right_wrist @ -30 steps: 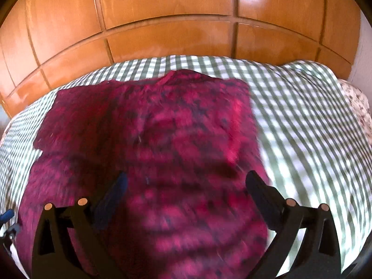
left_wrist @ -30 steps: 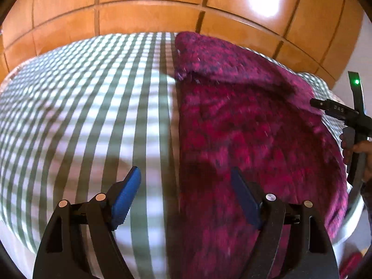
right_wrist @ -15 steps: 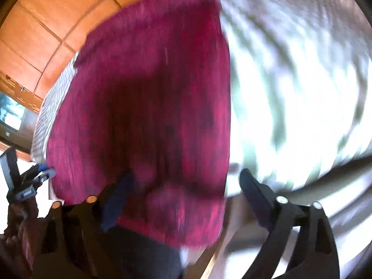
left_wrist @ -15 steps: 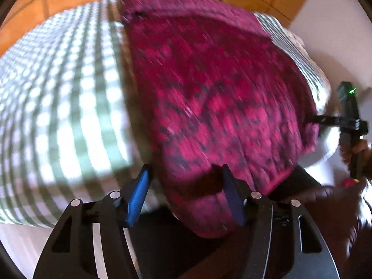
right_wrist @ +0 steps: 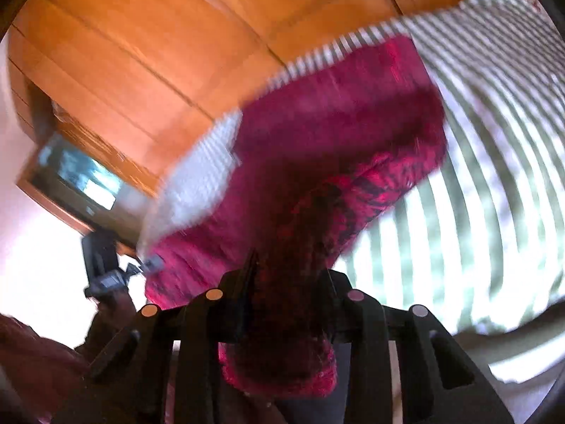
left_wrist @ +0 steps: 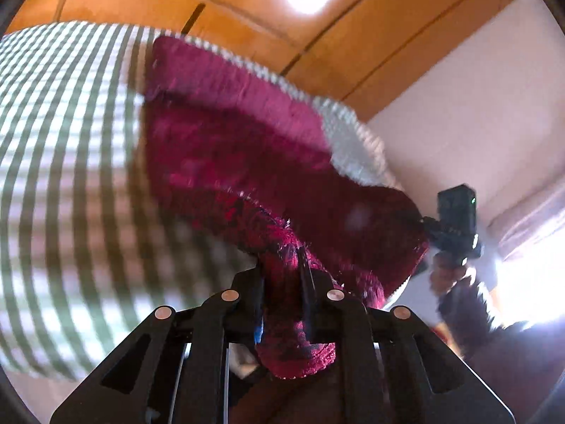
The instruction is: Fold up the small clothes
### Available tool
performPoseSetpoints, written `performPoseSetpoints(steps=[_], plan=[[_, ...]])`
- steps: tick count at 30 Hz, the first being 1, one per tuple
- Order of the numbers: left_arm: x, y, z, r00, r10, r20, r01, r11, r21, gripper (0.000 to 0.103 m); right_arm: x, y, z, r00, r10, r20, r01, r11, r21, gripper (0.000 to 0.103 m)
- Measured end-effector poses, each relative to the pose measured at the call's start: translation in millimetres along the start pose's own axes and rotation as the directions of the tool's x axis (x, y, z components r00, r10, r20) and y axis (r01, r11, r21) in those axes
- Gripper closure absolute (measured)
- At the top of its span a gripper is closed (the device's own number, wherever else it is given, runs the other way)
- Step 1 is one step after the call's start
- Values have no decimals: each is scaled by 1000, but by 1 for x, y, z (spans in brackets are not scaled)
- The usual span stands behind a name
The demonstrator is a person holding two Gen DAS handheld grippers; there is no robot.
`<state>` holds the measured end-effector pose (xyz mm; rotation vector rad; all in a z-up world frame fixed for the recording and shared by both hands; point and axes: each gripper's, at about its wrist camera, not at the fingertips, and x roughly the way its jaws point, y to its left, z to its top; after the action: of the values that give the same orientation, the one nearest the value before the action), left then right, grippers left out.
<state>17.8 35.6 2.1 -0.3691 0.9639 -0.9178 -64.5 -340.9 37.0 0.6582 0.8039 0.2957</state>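
Observation:
A magenta knit sweater (left_wrist: 247,148) lies on a bed with a green-and-white checked sheet (left_wrist: 63,141). Its near hem is bunched and raised off the bed. My left gripper (left_wrist: 282,265) has its jaws closing, and the pads press on the hem's left corner. In the right wrist view the same sweater (right_wrist: 335,123) hangs from my right gripper (right_wrist: 286,275), whose jaws are also closing, pinching the hem's right corner. Each view shows the other gripper at the far end of the hem: the right gripper (left_wrist: 455,226), the left gripper (right_wrist: 106,268). Both views are blurred.
Orange wooden panels (left_wrist: 247,7) rise behind the bed. A pale wall (left_wrist: 459,106) stands to the right and bright light (left_wrist: 529,282) comes in low on that side. The checked sheet (right_wrist: 494,141) spreads wide to the sweater's right. A person's dark sleeve (left_wrist: 469,311) is near.
Both grippers went from wide open over the sweater to the near hem, closed onto it and lifted it. Both views have swung upward.

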Motion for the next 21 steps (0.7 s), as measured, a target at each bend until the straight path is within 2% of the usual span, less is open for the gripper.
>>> performPoseSetpoints(steps=[3,6,10,12,15,17,19,20,21], plan=[[9,1,28,997,-52,55,54,998,-44,89,6,-4,29,998,9,64,-10,1000,29,77],[18,15,55,994,-69,86,79,990,-117,89,17,-24,57,993,-27,114,15,994,108,77],[41,49,94,993,-18,113,47,965,-258,89,32,-62,88,984,-116,135,84,972,218,78],[53,64,110,994,38,101,-6,954,-299,89,43,-76,101,979,-168,118,134,958,253,78],[59,83,126,994,74,81,-40,931,-363,88,58,-99,114,972,-219,85,185,938,294,78],[61,96,133,994,86,71,-49,910,-411,80,67,-108,115,975,-208,77,174,931,320,70],[60,106,135,996,47,74,-9,891,-454,61,69,-117,117,987,-139,81,102,929,356,41],[57,109,133,995,52,84,-7,888,-461,56,66,-117,115,991,-92,98,50,931,362,33],[53,111,131,994,65,92,-15,887,-462,43,63,-115,115,992,-70,109,27,934,357,23]])
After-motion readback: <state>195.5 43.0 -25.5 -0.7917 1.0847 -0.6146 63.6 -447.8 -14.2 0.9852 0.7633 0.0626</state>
